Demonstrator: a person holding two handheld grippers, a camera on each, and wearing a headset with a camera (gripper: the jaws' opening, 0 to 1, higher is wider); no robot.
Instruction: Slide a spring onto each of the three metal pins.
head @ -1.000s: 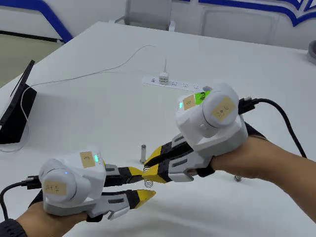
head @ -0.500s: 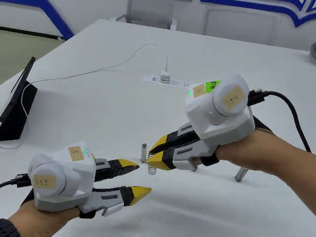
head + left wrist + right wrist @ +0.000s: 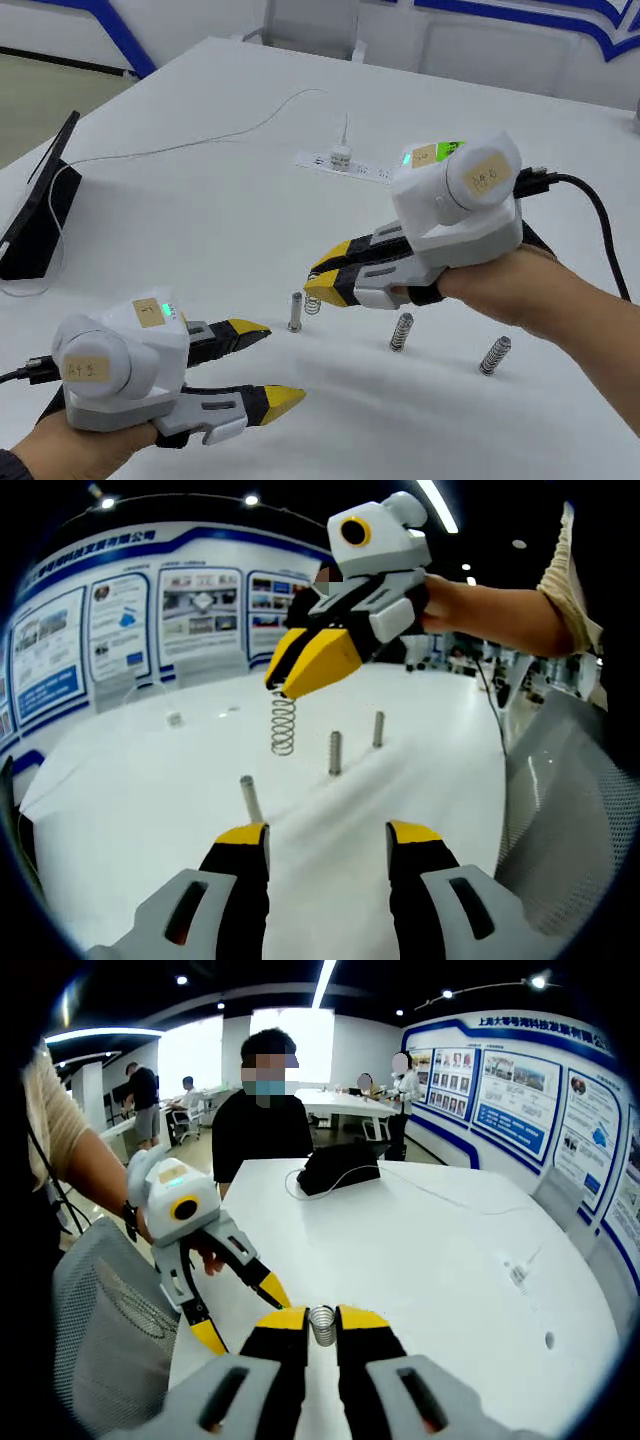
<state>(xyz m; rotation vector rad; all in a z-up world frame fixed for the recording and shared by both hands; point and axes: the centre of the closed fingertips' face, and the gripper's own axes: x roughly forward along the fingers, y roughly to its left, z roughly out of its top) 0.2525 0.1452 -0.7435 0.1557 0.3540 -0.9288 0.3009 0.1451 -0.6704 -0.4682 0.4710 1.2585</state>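
Note:
My right gripper is shut on a small steel spring that hangs from its yellow tips, just right of the top of a bare metal pin. Two more pins stand to the right, each with a spring on it. My left gripper is open near the table's front, left of and below the bare pin. In the left gripper view the spring dangles from the right gripper beyond the bare pin. In the right gripper view the spring sits pinched between the jaws.
A white power strip with a plug and a thin cable lies at the back of the white table. A black device stands at the left edge. A person stands across the table, near a mesh chair.
The right gripper has lifted the spring off the table and carried it up beside the top of the bare pin. The left gripper has drawn back a little, still open.

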